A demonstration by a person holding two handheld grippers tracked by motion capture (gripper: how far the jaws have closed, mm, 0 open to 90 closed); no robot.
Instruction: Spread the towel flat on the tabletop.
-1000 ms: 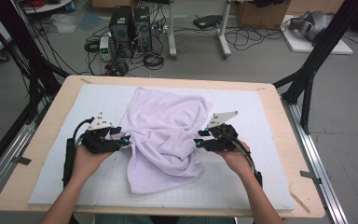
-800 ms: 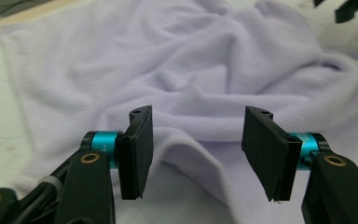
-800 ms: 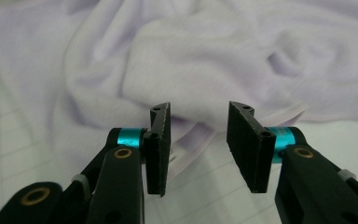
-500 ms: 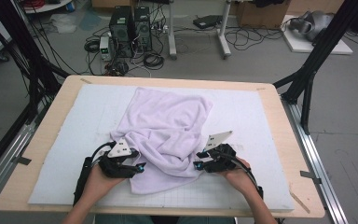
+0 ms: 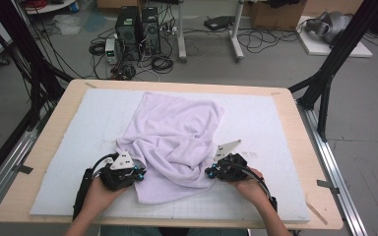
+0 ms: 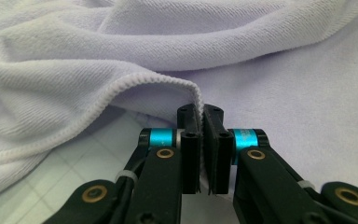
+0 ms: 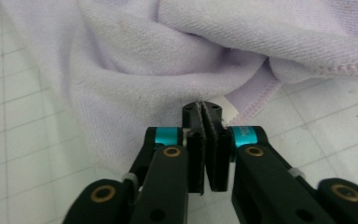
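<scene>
Towel (image 5: 174, 135) — pale lilac terry, rumpled, stitched hem

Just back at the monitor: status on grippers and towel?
Left gripper just closed, fingers pinching towel hem. Right gripper just closed on towel edge. Towel crumpled on white mat. Nothing in the way.

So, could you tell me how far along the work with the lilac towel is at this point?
Done: both grips are made. The left gripper has just closed on the hemmed edge of the towel, and the right gripper has just closed on a fold near a hemmed corner. In hand: holding the cloth low over the gridded mat. Left: the towel lies crumpled, so spreading or folding it is probably all ahead.
</scene>
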